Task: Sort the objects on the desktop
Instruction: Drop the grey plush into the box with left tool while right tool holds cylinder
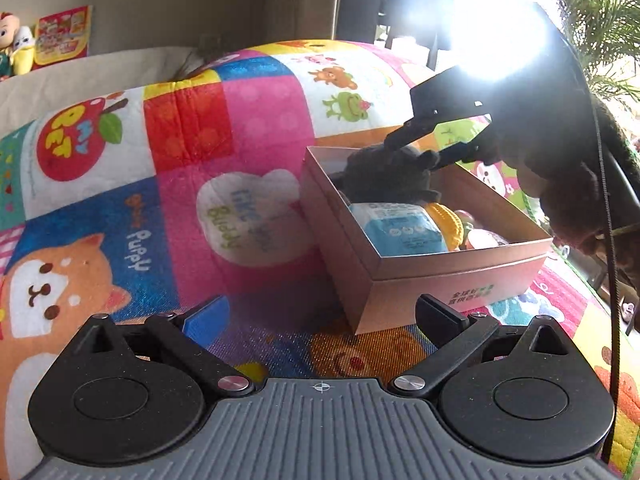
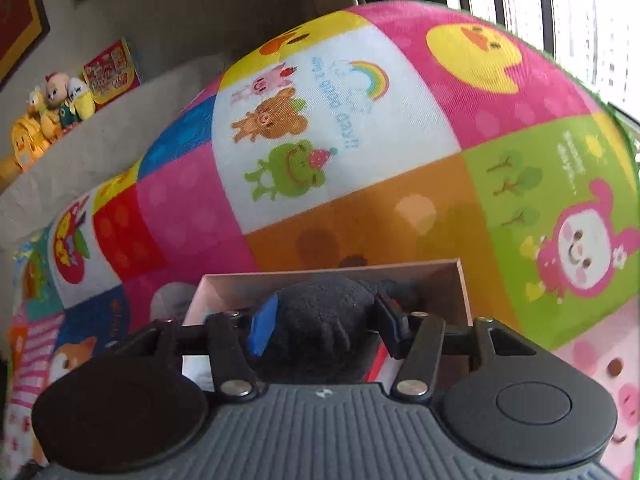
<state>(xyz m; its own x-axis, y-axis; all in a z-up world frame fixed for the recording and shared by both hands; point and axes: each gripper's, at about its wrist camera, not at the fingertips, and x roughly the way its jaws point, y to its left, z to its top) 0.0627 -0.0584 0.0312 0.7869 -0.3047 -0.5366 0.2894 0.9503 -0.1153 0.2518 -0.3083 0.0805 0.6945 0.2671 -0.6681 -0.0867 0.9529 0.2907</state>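
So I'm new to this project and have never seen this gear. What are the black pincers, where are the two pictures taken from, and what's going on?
No robot here: a person holds a two-finger gripper in each hand, each carrying a fisheye camera looking along its fingers. One picture is from the left gripper, which is open and empty over the cartoon play mat. The other is from the right gripper, whose fingers flank a dark plush toy over the open cardboard box; whether they grip it is unclear. The box already holds a blue-and-white packet and something yellow knitted.
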